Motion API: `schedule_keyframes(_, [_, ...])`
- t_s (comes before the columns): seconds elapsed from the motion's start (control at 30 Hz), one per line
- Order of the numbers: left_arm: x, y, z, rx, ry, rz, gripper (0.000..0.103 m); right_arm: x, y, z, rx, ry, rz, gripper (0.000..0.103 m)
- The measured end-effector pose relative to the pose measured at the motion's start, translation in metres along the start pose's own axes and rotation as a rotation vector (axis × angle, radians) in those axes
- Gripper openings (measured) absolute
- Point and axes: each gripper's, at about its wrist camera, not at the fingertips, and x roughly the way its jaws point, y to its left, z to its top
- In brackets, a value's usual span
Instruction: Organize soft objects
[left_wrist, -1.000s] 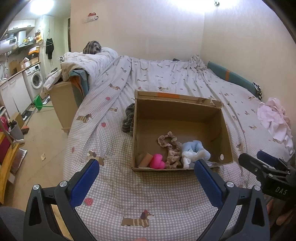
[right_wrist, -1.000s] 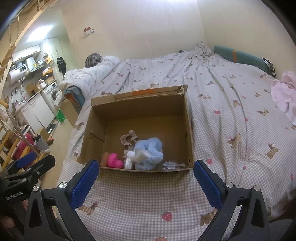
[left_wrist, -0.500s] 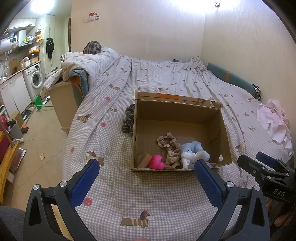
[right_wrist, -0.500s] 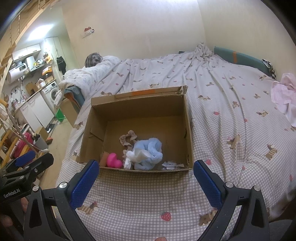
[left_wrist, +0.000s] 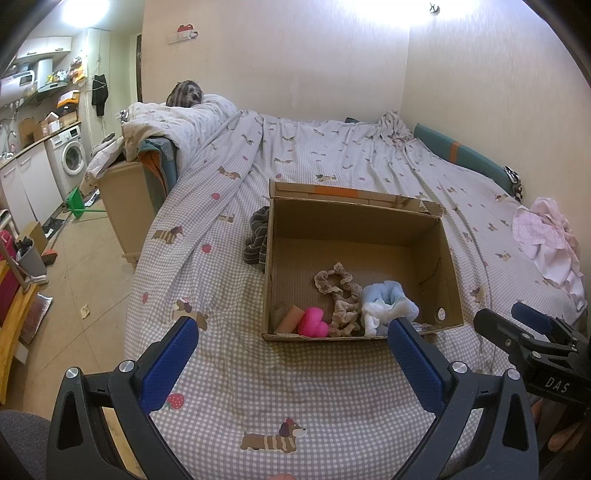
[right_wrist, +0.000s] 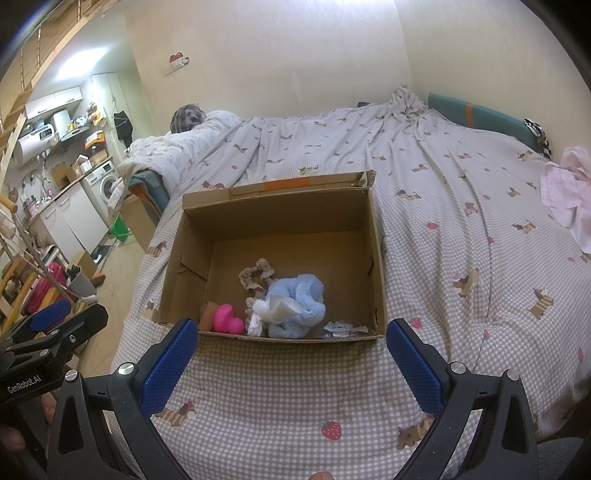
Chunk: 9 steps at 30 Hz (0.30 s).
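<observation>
An open cardboard box (left_wrist: 354, 221) (right_wrist: 280, 210) sits on the checked bedsheet. Along its near wall lie a pink heart-shaped toy (left_wrist: 313, 322) (right_wrist: 227, 318), a tan cylinder (left_wrist: 290, 318), beige scrunchies (left_wrist: 338, 286) (right_wrist: 256, 275) and a blue-and-white fluffy bundle (left_wrist: 388, 304) (right_wrist: 295, 304). A striped dark cloth (left_wrist: 258, 236) lies outside, against the box's left wall. My left gripper (left_wrist: 291, 354) hangs open and empty before the box. My right gripper (right_wrist: 291, 354) is open too, holding nothing. Each gripper appears at the edge of the other's view.
A pink garment (left_wrist: 550, 243) (right_wrist: 569, 188) lies on the bed at the right. A teal cushion (left_wrist: 461, 158) lines the far wall. The bed's left edge drops to a tiled floor with a wooden cabinet (left_wrist: 129, 206) and a washing machine (left_wrist: 70, 158).
Both grippers have drawn back very slightly from the box; the box sits a little farther away. Nothing was taken hold of or let go.
</observation>
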Motion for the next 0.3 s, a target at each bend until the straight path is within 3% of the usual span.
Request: schedule_keyframes(0.3, [0.001, -0.0018, -0.0012, -0.003, 0.008, -0.009, 0.102, -0.0003, 0.0004, -0.0002, 0.0, -0.002, 0.001, 0.103])
